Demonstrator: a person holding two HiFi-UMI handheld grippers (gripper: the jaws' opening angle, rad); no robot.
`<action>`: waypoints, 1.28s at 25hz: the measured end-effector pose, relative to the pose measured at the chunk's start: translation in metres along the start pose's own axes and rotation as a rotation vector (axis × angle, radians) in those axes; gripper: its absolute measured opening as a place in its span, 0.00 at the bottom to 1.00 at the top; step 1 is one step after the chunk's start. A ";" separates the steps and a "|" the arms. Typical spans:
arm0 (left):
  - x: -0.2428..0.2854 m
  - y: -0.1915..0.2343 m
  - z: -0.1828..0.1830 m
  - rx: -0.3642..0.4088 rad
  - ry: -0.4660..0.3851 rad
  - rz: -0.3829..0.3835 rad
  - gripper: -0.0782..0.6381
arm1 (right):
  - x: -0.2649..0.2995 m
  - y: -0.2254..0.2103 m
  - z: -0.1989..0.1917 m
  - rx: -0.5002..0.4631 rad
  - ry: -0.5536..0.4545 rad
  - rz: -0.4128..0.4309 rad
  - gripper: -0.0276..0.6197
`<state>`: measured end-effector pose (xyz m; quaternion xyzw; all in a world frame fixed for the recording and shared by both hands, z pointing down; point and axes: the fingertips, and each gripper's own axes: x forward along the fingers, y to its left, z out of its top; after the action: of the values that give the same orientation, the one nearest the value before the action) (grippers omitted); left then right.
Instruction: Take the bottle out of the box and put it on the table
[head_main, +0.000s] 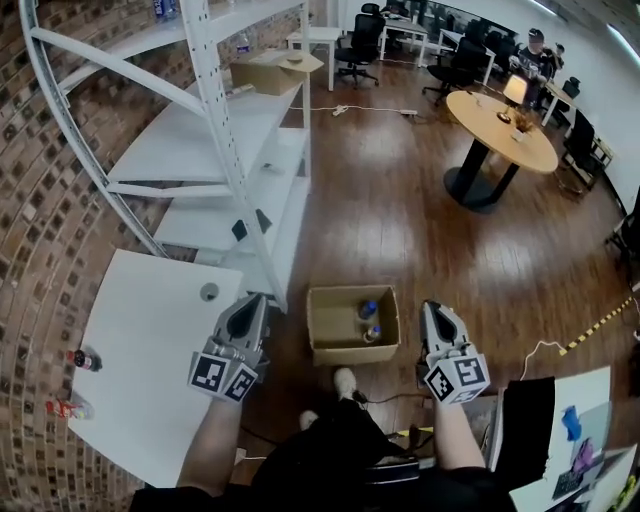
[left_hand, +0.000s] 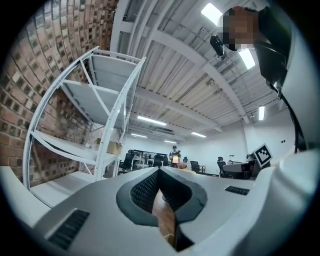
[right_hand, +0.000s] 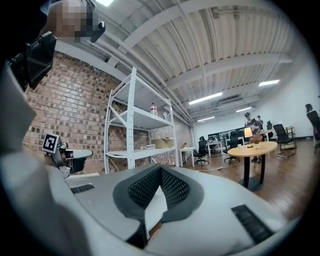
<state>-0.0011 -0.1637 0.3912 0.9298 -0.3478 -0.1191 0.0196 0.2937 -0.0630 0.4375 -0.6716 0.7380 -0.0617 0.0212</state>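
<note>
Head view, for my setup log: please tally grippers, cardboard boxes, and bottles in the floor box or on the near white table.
Grippers: 2 (left gripper, right gripper)
Cardboard boxes: 2 (floor box, shelf box)
Bottles: 4 (box bottles, table bottles)
Total: 8

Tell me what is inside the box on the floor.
Two blue-capped bottles sit by the right wall of the box: a far bottle and a near bottle. The rest of its bottom looks bare. The near wall covers the strip just behind it.

Open-topped box (head_main: 345, 352), free floor (head_main: 400, 220) around, shelf rack (head_main: 190, 140) just left.
</note>
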 end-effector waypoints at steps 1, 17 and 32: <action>0.003 -0.004 -0.003 -0.004 0.008 -0.012 0.11 | -0.005 -0.005 -0.001 0.000 0.001 -0.012 0.05; 0.093 -0.011 -0.026 0.001 0.047 -0.022 0.11 | 0.036 -0.095 0.010 -0.030 0.012 -0.035 0.05; 0.177 -0.031 -0.192 -0.143 0.360 -0.095 0.11 | 0.092 -0.142 -0.102 0.046 0.266 -0.013 0.05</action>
<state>0.1934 -0.2648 0.5372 0.9477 -0.2849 0.0238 0.1416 0.4135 -0.1612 0.5605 -0.6615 0.7284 -0.1672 -0.0621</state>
